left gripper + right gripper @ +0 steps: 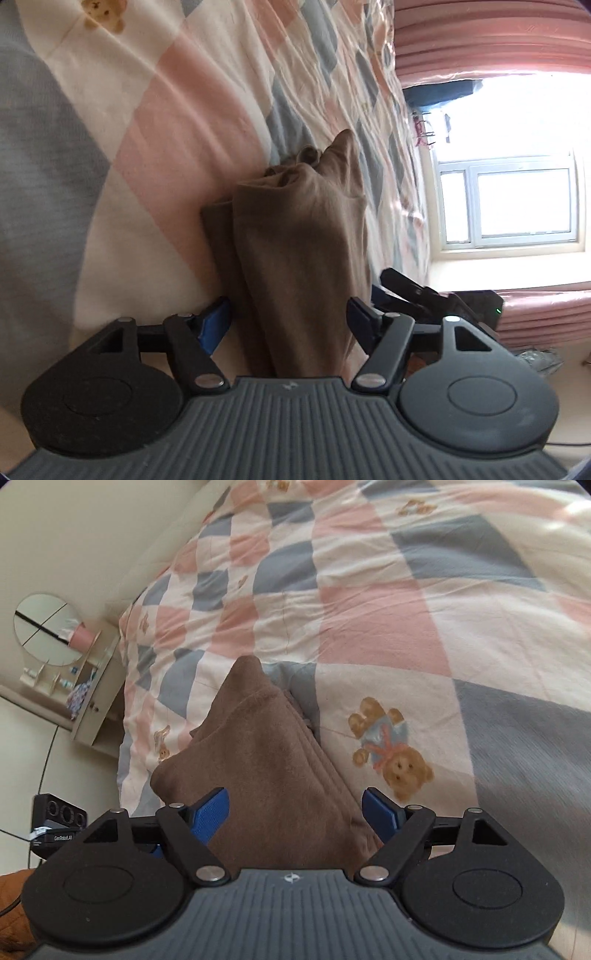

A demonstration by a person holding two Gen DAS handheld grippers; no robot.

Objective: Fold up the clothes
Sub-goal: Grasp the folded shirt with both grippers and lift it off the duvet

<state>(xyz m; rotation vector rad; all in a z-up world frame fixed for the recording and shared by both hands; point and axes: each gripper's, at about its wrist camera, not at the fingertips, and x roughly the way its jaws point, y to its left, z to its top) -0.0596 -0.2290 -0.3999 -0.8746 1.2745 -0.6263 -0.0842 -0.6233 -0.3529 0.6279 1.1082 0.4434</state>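
A folded brown garment lies on the checkered quilt. In the left wrist view my left gripper is open, its blue pads standing on either side of the garment's near end, with the cloth between them and not pinched. The same brown garment shows in the right wrist view, stacked in layers with a pointed far corner. My right gripper is open wide around its near end, and the pads do not press on it. Black parts of the other gripper show to the right in the left wrist view.
The quilt has pink, blue and white squares with teddy bears. A window and pink curtains lie beyond the bed. A bedside cabinet with a round mirror stands at the left, and a black device below it.
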